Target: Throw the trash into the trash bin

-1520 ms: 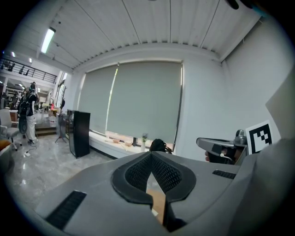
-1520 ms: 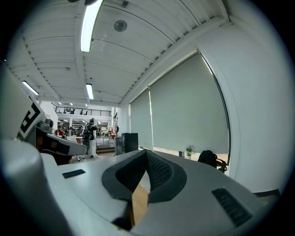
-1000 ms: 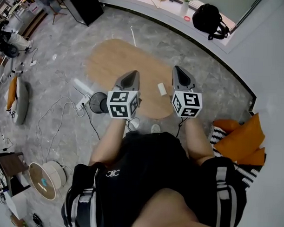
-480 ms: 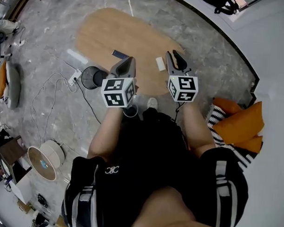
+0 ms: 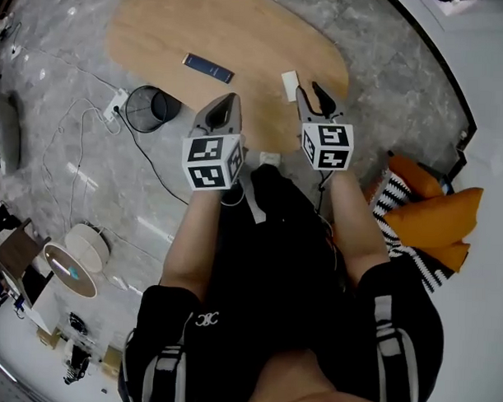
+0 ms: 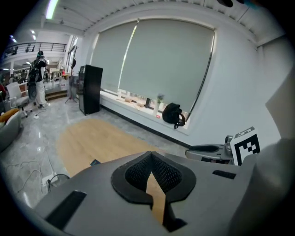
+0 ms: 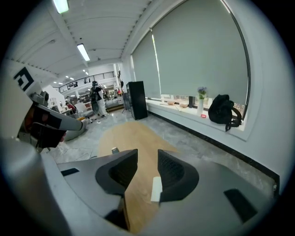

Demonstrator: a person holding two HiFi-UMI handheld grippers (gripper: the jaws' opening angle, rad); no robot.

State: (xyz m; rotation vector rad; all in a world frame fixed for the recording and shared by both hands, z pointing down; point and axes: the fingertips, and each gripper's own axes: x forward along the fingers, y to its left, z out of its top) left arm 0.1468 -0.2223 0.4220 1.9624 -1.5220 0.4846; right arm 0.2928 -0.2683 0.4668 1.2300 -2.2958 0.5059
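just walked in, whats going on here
A person holds a gripper in each hand over a wooden table. The right gripper, whose jaws have just been opening and are empty, points at a small white scrap lying on the table near its tips. The left gripper is shut and holds nothing. The black mesh bin stands on the floor beside the table. Nothing has been picked up yet.

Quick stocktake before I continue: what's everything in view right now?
Oval light-wood table: one, tan, centre ahead.
White rectangular scrap: one, white, on table's right side.
Flat dark rectangular slab: one, dark blue, on table.
Black mesh bin: one, black, floor left of table.
Orange cushions: several, orange, floor right.
Black backpack: one, black, window ledge.
Left gripper: one, grey, fingers together, empty.
Right gripper: one, grey, fingers have just been opening, nothing between them.
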